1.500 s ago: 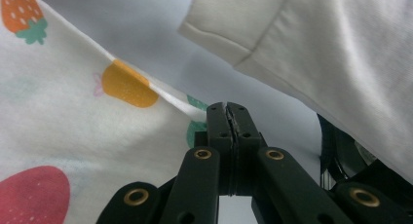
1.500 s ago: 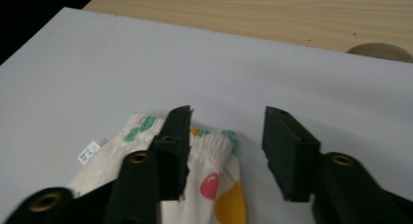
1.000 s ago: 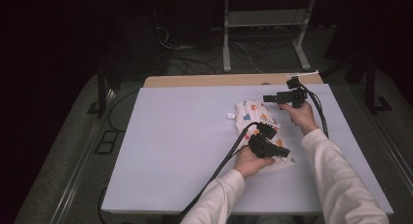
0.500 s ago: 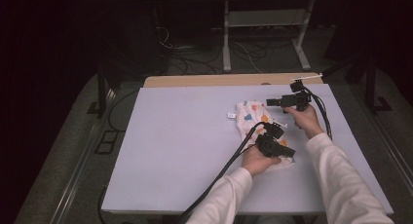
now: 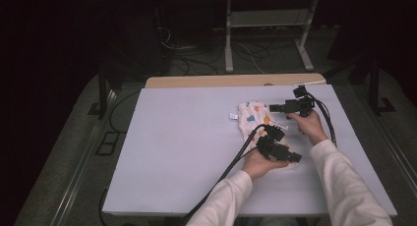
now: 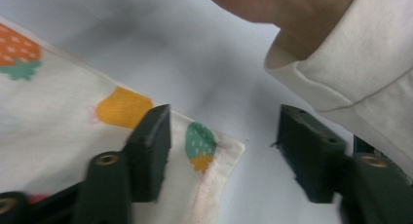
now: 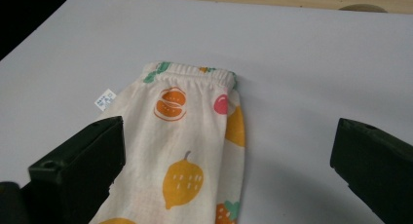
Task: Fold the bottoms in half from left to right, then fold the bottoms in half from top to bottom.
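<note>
On the pale tabletop (image 5: 172,152), right of its middle, lies the fruit-print cloth (image 7: 190,151), folded flat (its elastic hem faces the far edge, a small white tag (image 7: 104,100) at one side). Your left gripper (image 6: 221,151) sits low over the near corner of the cloth; its jaws have just been opening and now stand apart, one above the fabric, the other over bare tabletop, pinching nothing. Your right gripper (image 7: 229,165) hovers at the cloth's far end with its jaws spread wide, the cloth lying between them, untouched. Your right sleeve (image 6: 360,53) passes close by the left gripper.
</note>
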### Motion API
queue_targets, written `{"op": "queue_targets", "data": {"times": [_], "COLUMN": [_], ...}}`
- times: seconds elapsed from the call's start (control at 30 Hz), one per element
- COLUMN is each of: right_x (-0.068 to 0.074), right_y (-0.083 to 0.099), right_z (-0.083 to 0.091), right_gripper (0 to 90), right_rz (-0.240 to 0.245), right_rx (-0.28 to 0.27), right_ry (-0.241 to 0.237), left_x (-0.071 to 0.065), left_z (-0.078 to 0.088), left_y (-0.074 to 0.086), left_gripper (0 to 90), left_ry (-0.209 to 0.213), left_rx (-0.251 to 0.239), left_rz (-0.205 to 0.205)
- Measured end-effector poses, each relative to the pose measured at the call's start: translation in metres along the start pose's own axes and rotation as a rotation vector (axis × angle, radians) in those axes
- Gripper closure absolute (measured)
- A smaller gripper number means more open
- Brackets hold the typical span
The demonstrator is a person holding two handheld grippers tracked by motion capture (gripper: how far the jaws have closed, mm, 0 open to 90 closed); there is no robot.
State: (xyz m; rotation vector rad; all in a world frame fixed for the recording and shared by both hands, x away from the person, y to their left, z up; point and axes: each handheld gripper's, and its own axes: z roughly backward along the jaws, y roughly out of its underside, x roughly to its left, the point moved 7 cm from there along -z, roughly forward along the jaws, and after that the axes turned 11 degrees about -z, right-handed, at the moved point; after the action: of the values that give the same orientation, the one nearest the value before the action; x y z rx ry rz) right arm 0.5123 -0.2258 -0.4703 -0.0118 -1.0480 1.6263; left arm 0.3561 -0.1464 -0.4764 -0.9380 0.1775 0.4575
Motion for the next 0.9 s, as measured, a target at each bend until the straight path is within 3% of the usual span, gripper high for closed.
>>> {"op": "queue_targets", "data": {"times": [0.2, 0.33, 0.4, 0.63, 0.9], "right_x": [0.008, 0.014, 0.017, 0.019, 0.02], "right_y": [0.001, 0.005, 0.006, 0.012, 0.013], "right_z": [0.006, 0.01, 0.011, 0.014, 0.015], "right_gripper": [0.0, 0.0, 0.0, 0.0, 0.0], "right_rz": [0.016, 0.037, 0.049, 0.052, 0.053], "right_rx": [-0.021, -0.025, -0.025, -0.026, -0.022], "right_ry": [-0.015, -0.013, -0.013, -0.014, -0.024], "left_x": [0.011, 0.019, 0.024, 0.04, 0.058], "left_z": [0.023, 0.04, 0.049, 0.072, 0.084], "left_y": [-0.005, -0.009, -0.011, -0.012, -0.009], "left_gripper": [14.4, 0.3, 0.0, 0.0, 0.0], "left_ry": [-0.038, -0.115, -0.151, -0.212, -0.244], "left_rx": [-0.061, -0.095, -0.109, -0.132, -0.129], "left_rz": [-0.013, -0.059, -0.071, -0.074, -0.071]}}
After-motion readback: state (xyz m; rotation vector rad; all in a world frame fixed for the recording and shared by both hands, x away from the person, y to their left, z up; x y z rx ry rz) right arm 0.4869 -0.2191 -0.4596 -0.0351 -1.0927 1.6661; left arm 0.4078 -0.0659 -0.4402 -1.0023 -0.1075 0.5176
